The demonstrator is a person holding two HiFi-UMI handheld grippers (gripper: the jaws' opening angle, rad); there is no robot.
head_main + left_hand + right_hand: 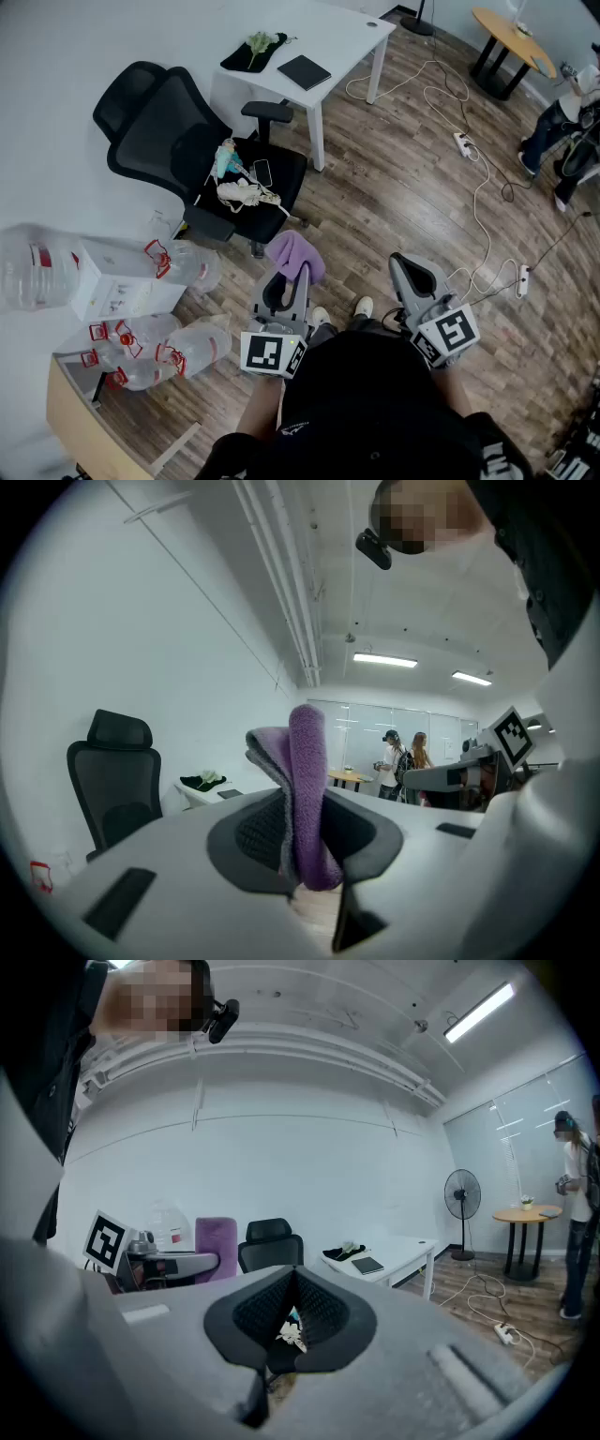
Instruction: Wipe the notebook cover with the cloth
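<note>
Left tongs (284, 289) clamped on my floppy purple cloth (296, 253), right tongs (415, 274) pinched together, bare, clear plastic jugs (183, 347) toppled near left by a white cardboard box (117, 281), contents unclear, dark flat notebook (304, 71) far off on the white table (347, 37), well apart from both my tongs.

No words or numbers can be read: the left cube (273, 353) and right cube (452, 334) bear only black-and-white square patterns, while red labels on the water jugs (23, 274), print on the white box (117, 281) and a shirt logo (293, 428) are too small.
</note>
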